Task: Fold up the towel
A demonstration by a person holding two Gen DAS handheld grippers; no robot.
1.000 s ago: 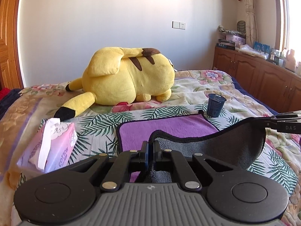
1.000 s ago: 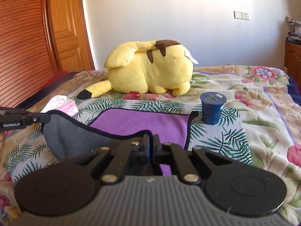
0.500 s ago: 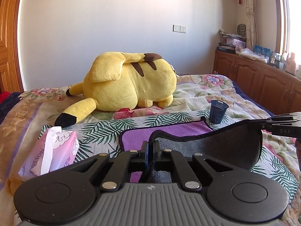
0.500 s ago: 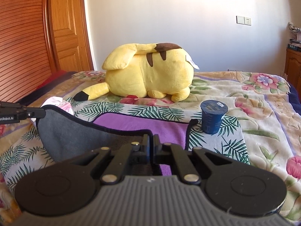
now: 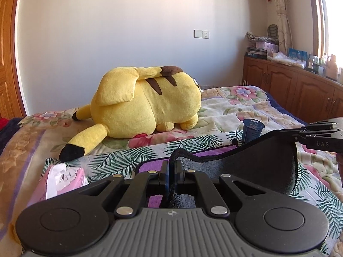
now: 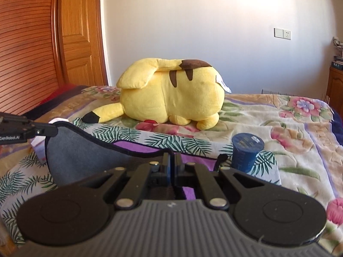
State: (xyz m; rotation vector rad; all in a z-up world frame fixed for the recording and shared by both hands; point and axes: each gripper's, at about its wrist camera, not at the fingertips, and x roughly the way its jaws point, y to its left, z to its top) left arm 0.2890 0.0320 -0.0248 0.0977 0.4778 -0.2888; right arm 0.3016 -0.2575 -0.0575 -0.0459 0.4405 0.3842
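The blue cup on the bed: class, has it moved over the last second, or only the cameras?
No. The blue cup stands upright on the same palm-leaf patch of bedspread, beside the purple towel's far corner; only the cameras rose.

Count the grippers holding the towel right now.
2: the left gripper clamps one near corner of the towel, the right gripper clamps the other.

tissue pack (image 5: 62, 177) half hidden behind left tool (image 5: 170, 171)

Towel (image 5: 246, 167) grey, purple; plush (image 5: 148, 107) yellow.
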